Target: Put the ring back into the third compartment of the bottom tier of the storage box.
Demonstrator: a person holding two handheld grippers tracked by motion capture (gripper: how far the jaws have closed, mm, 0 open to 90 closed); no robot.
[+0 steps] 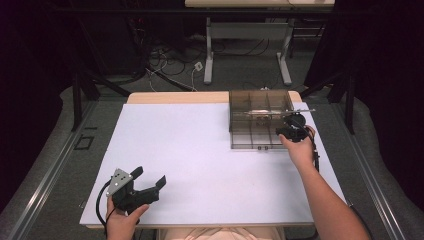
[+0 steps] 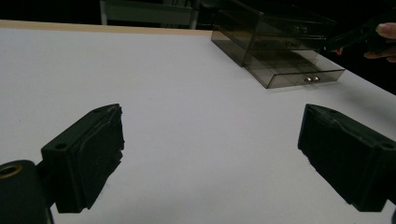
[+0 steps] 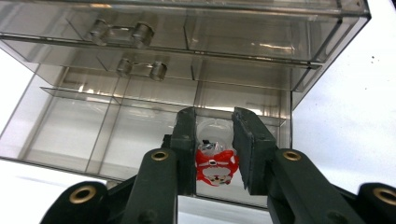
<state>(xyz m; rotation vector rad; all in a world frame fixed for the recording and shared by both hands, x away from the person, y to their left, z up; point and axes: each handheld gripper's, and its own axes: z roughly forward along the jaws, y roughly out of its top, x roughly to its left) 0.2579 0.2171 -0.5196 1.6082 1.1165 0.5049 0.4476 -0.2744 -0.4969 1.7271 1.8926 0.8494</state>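
I'm looking past my work at a white tabletop (image 1: 200, 150) that is lying across the middle of the frame, with a strip of bare wood edge (image 1: 175, 97) showing along its far side. Beyond it, in the upper centre, a second table's grey legs (image 1: 209, 60) are standing on the grey floor (image 1: 60, 150) — loose white and black cables (image 1: 170, 65) are trailing around their feet. At the left, a dark metal stand (image 1: 77, 95) is rising beside black curtains (image 1: 30, 75), which are hanging down both sides.
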